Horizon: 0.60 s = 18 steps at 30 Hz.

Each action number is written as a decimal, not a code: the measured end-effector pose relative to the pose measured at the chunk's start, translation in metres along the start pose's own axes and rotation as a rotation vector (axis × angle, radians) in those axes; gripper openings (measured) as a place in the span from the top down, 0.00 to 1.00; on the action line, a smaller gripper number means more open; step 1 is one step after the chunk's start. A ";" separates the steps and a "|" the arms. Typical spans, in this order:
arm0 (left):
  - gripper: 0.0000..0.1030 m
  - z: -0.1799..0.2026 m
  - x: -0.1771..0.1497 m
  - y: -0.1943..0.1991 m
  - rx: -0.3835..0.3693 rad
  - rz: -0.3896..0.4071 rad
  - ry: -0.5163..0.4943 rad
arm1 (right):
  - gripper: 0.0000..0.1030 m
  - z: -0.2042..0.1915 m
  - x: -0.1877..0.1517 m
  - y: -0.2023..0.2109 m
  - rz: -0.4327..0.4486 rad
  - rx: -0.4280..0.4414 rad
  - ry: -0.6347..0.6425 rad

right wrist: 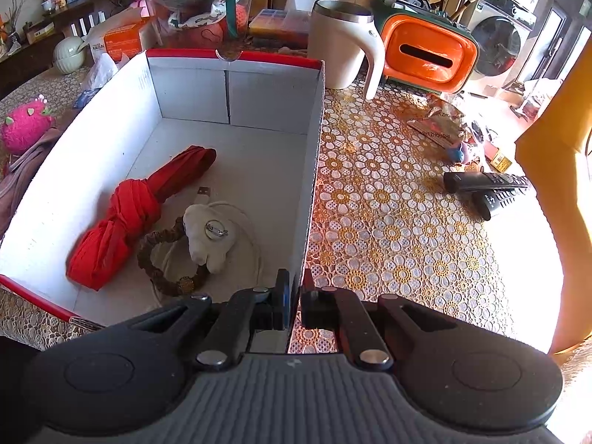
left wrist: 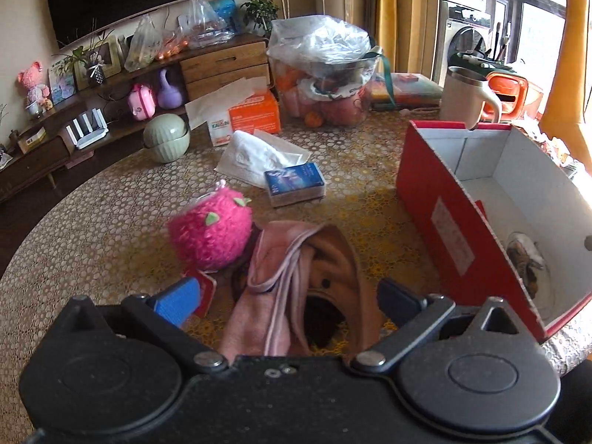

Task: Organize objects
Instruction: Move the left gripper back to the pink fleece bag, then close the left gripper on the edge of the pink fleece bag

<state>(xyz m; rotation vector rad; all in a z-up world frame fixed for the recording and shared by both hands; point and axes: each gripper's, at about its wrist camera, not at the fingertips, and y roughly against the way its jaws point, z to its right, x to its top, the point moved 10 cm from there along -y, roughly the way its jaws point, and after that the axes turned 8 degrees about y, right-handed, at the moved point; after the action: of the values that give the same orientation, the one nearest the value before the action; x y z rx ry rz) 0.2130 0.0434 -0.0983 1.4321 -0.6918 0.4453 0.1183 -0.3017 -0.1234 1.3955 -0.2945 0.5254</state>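
Looking across the table [right wrist: 388, 199], I see my right gripper [right wrist: 294, 305] clenched on the red box's [left wrist: 436, 199] near-right wall. My left gripper [left wrist: 288, 296] stands wide, released, straddling the pink cloth [left wrist: 281, 277] beside the pink plush [left wrist: 211, 229], left of the box.

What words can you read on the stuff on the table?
"KALUN", roughly, in green on the white end of the orange tissue box; the letters are blurred.
"ZHOUSHI" on the crinkled foil packet, printed twice, partly cut off.
White label on the red box: too blurred to read.
Blue packet: print too blurred to read.
Remote controls: buttons too small to read.
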 end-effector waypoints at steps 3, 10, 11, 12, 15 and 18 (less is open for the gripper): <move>0.01 -0.020 -0.011 -0.016 0.031 -0.037 0.026 | 0.96 0.000 0.000 0.000 -0.002 -0.002 0.001; 0.02 -0.034 -0.037 -0.050 0.046 -0.102 0.067 | 0.96 -0.001 -0.002 -0.002 -0.012 -0.010 0.003; 0.02 -0.034 -0.038 -0.053 0.045 -0.104 0.071 | 0.96 -0.001 -0.002 -0.002 -0.013 -0.011 0.004; 0.02 -0.033 -0.040 -0.056 0.044 -0.105 0.073 | 0.96 -0.001 -0.002 -0.002 -0.014 -0.012 0.004; 0.06 -0.028 -0.042 -0.065 0.037 -0.115 0.068 | 0.96 -0.001 -0.002 -0.003 -0.018 -0.013 0.005; 0.20 -0.025 -0.045 -0.073 0.050 -0.127 0.048 | 0.96 -0.002 -0.003 -0.004 -0.022 -0.013 0.006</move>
<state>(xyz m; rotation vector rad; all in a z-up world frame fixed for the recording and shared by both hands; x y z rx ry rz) 0.2330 0.0654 -0.1826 1.4981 -0.5510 0.3981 0.1174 -0.3010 -0.1288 1.3824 -0.2771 0.5089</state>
